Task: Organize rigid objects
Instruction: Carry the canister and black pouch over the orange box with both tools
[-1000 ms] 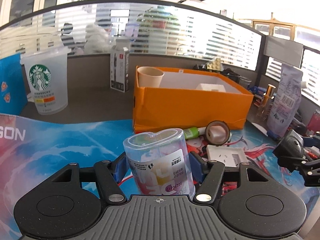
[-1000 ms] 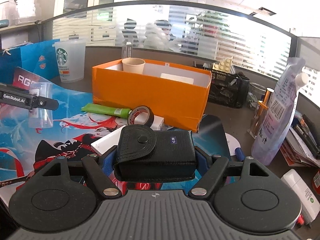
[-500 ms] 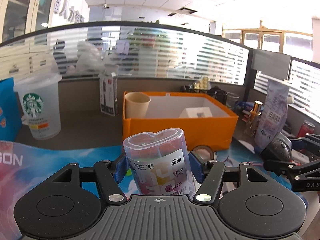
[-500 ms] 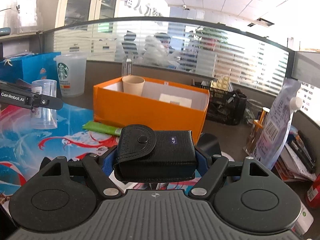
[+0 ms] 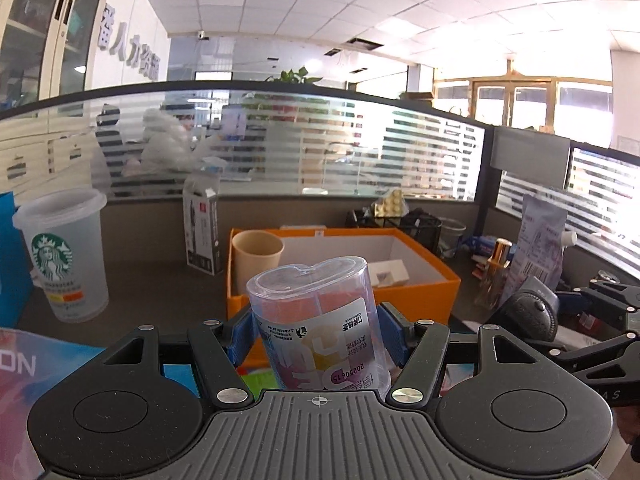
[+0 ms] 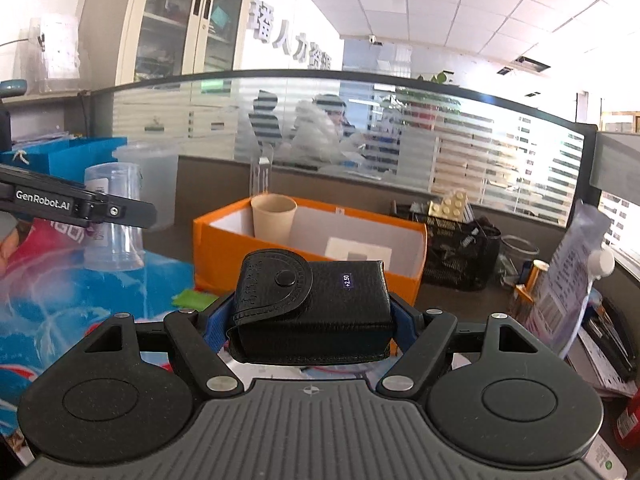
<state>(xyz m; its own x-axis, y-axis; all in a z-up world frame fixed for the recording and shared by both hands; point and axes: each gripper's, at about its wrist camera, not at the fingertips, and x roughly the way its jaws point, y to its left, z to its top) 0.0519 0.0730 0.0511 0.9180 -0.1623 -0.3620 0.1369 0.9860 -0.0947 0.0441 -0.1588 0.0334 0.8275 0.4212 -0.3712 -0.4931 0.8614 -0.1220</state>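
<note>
My left gripper [image 5: 316, 328] is shut on a clear heart-shaped plastic container [image 5: 320, 320] with a printed label, held above the mat in front of the orange box [image 5: 420, 300]. My right gripper [image 6: 310, 316] is shut on a black leather case [image 6: 312, 312] with a snap flap, held in front of the same orange box [image 6: 224, 252]. The box holds a paper cup [image 5: 257, 258] and a white flat piece [image 5: 388, 274]. The container also shows at the left of the right wrist view [image 6: 114, 220], and the case at the right of the left wrist view [image 5: 528, 316].
A Starbucks cup [image 5: 64, 256] stands at the left, a tall carton [image 5: 202, 232] behind the box. A black mesh organiser [image 6: 460, 252], a refill pouch [image 6: 568, 272] and a gold bottle [image 6: 528, 292] stand at the right. A green tube [image 6: 192, 298] lies on the blue mat [image 6: 60, 320].
Both grippers have risen with their loads, so the orange box now sits lower and its inside shows more. The grips have not changed.
</note>
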